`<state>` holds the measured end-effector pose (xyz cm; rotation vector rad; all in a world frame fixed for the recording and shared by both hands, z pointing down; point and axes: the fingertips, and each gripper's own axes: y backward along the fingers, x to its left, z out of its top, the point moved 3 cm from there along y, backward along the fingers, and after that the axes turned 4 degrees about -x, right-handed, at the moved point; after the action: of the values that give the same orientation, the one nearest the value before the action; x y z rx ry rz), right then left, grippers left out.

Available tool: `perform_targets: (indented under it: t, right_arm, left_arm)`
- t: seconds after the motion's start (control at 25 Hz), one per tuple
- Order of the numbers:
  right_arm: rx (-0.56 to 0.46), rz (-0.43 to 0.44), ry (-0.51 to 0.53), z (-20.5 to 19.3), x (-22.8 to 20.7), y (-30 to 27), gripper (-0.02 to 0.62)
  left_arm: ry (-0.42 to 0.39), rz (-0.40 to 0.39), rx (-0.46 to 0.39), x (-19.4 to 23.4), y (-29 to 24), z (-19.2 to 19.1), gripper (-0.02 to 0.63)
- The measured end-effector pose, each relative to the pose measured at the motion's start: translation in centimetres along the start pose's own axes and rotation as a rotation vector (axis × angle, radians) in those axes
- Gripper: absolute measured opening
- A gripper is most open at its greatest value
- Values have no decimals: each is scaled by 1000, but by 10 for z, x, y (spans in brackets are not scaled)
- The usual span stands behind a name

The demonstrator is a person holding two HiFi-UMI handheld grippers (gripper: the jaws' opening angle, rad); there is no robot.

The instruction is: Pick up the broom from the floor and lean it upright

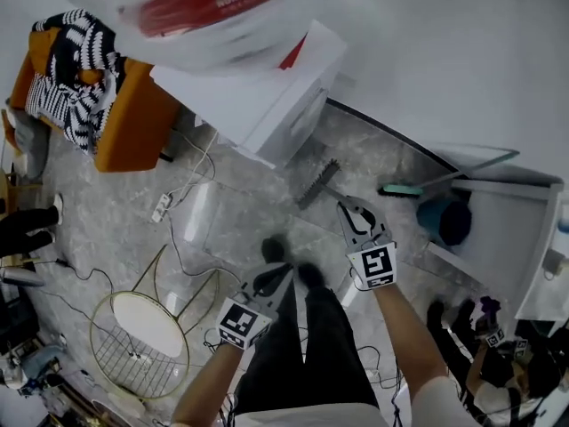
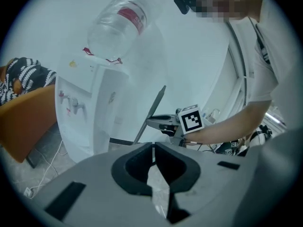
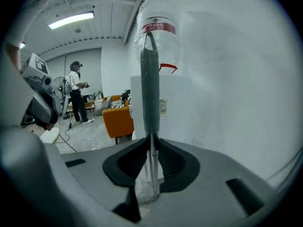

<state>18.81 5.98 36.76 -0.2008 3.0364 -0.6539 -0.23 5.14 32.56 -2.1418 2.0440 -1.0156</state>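
Grey marble floor (image 1: 107, 229), white wall (image 1: 462, 52), orange sofa (image 1: 133, 127), white water dispenser (image 1: 267, 96)

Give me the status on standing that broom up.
Done: the broom is raised, its handle clamped in the right gripper. In hand: it is held tilted beside the water dispenser; the left gripper is shut, empty. Left: lean it against something and let go.

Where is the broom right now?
The broom is clamped in the right hand-held gripper, mid-frame in the head view, reaching out from its jaws close in front of the white water dispenser.
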Motion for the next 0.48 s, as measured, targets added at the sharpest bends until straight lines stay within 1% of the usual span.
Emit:
perform_targets:
  t: [0.12, 0.24, 0.32, 0.48]
  right_arm:
    - [-6, -37, -26, 11, -6, -3, 77]
    - [-15, -79, -45, 19, -10, -5, 77]
    - [-18, -102, -55, 23, -15, -7, 77]
    - [-32, -190, -93, 32, -31, -10, 77]
  left_arm:
    - [-36, -30, -2, 12, -16, 14, 17]
    - [-74, -83, 21, 18, -27, 26, 17]
    - [-98, -105, 12, 19, -34, 35, 17]
    - [-138, -176, 15, 22, -48, 58, 17]
